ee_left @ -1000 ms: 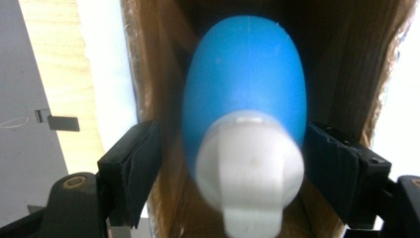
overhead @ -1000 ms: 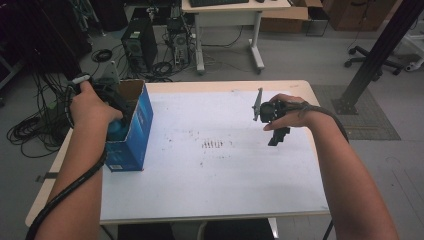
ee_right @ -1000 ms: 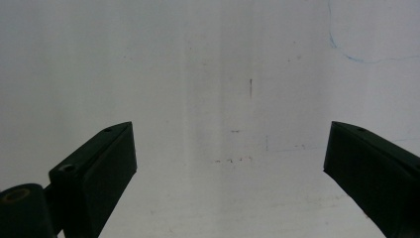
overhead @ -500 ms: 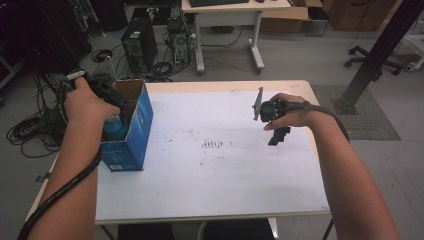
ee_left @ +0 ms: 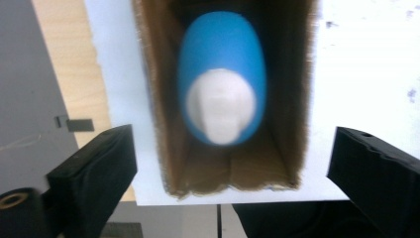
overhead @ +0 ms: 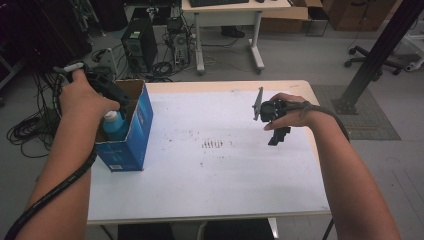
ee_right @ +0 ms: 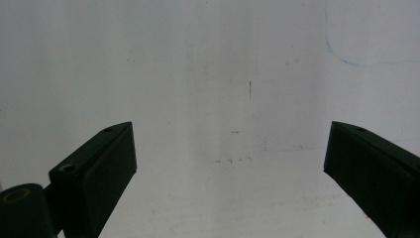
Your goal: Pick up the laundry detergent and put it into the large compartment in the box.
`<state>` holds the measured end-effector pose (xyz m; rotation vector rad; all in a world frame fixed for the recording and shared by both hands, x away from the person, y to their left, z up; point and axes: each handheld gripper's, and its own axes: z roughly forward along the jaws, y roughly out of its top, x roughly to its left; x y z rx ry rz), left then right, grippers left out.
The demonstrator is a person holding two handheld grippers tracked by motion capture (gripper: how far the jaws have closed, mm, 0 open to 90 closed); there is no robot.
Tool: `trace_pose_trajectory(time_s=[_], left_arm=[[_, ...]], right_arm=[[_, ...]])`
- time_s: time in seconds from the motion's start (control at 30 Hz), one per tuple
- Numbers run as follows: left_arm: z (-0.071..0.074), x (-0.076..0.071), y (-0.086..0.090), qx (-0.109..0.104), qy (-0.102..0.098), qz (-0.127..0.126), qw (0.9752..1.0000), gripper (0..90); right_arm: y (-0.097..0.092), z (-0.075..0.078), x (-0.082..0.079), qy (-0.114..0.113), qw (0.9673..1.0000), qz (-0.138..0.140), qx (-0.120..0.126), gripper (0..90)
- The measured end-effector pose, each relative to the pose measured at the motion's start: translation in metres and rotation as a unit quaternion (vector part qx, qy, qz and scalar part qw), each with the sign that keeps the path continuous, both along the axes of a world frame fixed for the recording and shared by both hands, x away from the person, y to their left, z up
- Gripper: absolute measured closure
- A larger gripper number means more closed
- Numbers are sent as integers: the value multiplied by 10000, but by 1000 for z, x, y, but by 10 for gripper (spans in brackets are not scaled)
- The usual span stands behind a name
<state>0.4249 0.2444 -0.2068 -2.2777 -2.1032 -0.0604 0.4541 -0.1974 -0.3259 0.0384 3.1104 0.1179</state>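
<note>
At the left edge of the white table (overhead: 215, 190) stands an open-topped blue box (overhead: 134, 131) with bare cardboard inside, and a blue bottle (overhead: 115, 126) with a white cap sits upright in it. The left hand (overhead: 82, 95) holds the left gripper (ee_left: 233, 163) just above the box's open top, pointing down into it. In the left gripper view the black fingers (ee_left: 96, 168) stand wide apart, one to each side of the box's opening, and grip nothing; the blue bottle (ee_left: 223, 94) lies between them farther down, blurred, its white cap toward the camera. A black cable runs from that gripper down along the left forearm.

Faint dark marks dot the middle of the table. Toward the right side, the right hand (overhead: 290, 111) holds the right gripper (overhead: 276, 131) over the bare tabletop, well apart from the box, with its grey plate standing up at its far-left side. In the right gripper view its fingers (ee_right: 99, 163) are spread wide and empty, with only the scuffed white table (ee_right: 223, 89) beyond them
</note>
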Motion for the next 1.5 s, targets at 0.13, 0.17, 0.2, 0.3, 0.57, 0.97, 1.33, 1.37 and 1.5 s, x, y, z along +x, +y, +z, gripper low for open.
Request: trace_pose_trajectory(time_s=[0.13, 0.17, 0.2, 0.3, 0.57, 0.97, 1.33, 1.37, 1.5], left_arm=[[4, 0, -8, -15, 113, -253, 9996, 2], [5, -1, -11, -55, 119, -305, 9994, 2], [6, -1, -13, -72, 140, -391, 9991, 2], [9, -1, -21, -200, 124, -708, 9972, 2], [13, -3, -42, -541, 290, -1424, 9879, 2], [21, -9, -76, -637, 364, -2320, 9700, 2], [24, -16, -102, -430, 295, -3403, 9389, 2], [24, -16, -104, -460, 271, -3482, 9359, 2], [23, -18, -114, -508, 237, -3871, 9204, 2]], right_arm=[[1, 1, 0, -6, 10000, 22, -5, 59], [1, 1, 0, -7, 10000, 20, -4, 59], [1, 1, -1, -9, 10000, 26, 10, 60], [1, 1, -1, -5, 10000, 20, 1, 59], [-1, 2, -2, -7, 10000, 37, 8, 59], [1, 2, -3, 2, 10000, 70, -8, 60], [-2, 4, -3, 0, 9999, 102, 33, 59], [-2, 4, -4, -4, 9999, 103, 38, 60], [-2, 5, -5, -8, 9999, 121, 63, 60]])
